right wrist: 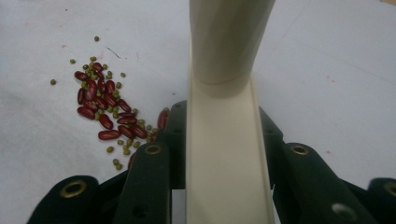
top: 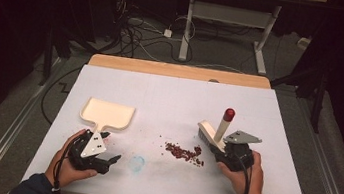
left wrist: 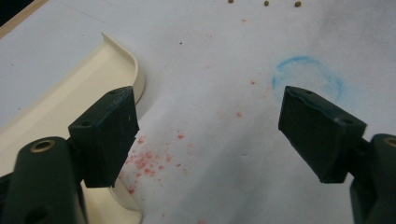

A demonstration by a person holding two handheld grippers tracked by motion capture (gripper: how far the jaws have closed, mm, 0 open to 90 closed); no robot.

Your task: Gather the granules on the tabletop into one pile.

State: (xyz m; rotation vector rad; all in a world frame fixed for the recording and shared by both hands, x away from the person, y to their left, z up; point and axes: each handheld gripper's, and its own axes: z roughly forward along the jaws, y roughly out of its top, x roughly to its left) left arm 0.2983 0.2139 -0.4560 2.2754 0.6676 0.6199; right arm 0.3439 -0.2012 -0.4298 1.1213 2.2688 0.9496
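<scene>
The heap of red beans (top: pixel 184 152) on the white table cover (top: pixel 170 97) serves as the landmark here; in the right gripper view the heap (right wrist: pixel 105 109) proves to be dark red kidney beans mixed with small green ones. Just to the right of the heap, the right gripper (top: pixel 225 152) has its jaws pressed against both sides of the cream back of a small brush (top: pixel 213 132), whose handle with a red tip rises upward and slightly away from the beans. In the right gripper view the brush (right wrist: pixel 226 140) runs up between the two black jaws, with the nearest beans lying just beside the left jaw. Whether the bristles touch the beans is probably not decidable from these angles. Well to the left of the heap lies a cream dustpan (top: pixel 107 113), its handle pointing toward the left gripper (top: pixel 110 162). That gripper's jaws stand wide apart with nothing between them, one jaw just beside the dustpan's rim (left wrist: pixel 70 93). A faint blue ring (left wrist: pixel 306 79) marks the cover between the gripper and the beans.
</scene>
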